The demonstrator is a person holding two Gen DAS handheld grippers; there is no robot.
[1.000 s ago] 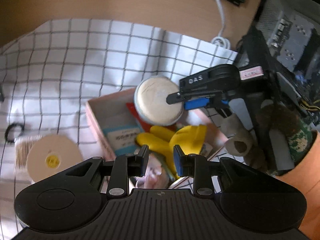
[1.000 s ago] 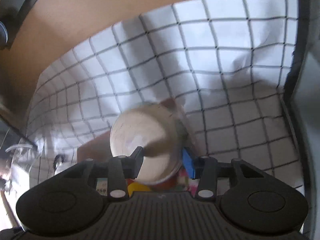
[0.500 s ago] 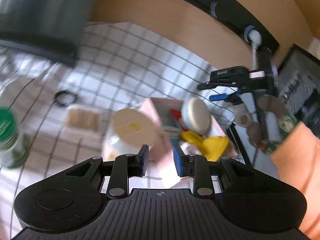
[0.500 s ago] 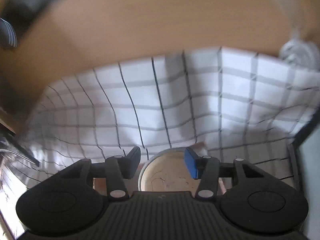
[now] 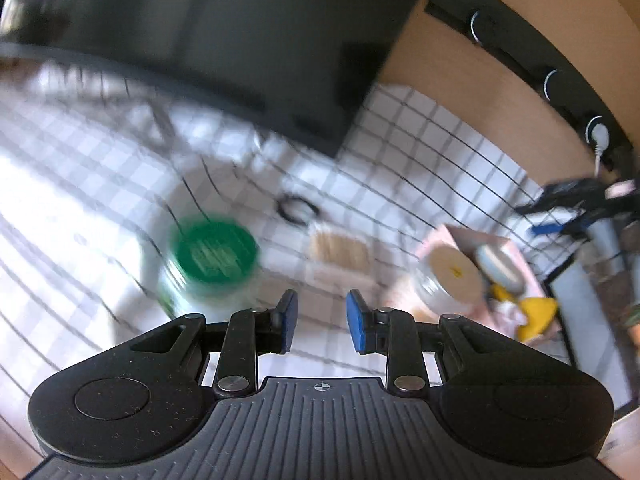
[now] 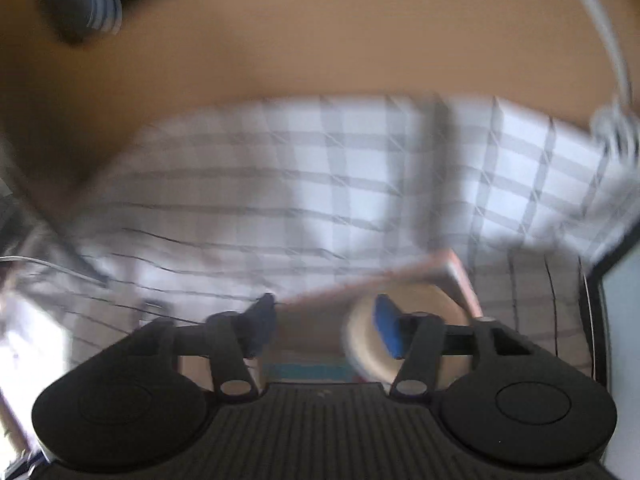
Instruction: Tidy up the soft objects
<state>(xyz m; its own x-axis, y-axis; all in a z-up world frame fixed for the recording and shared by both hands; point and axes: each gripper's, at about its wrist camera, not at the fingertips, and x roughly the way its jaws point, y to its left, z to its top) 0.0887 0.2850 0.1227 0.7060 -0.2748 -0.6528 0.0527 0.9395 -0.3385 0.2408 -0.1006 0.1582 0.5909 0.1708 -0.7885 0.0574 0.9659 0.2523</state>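
Checked cloth over the desk (image 5: 420,148), both views motion-blurred. Left to right: green-lidded jar (image 5: 214,258), your left hand-held gripper (image 5: 319,316) spread and empty, then the pink box (image 5: 472,238) with the round pad (image 6: 416,320) and a yellow soft item (image 5: 536,314) inside. Your right hand-held gripper (image 6: 326,330) is spread over the box, holding nothing. Risk: swinging this fast, you clip the jar or box wall.

Home desk: checked cloth (image 5: 420,152), monitor (image 5: 200,40)
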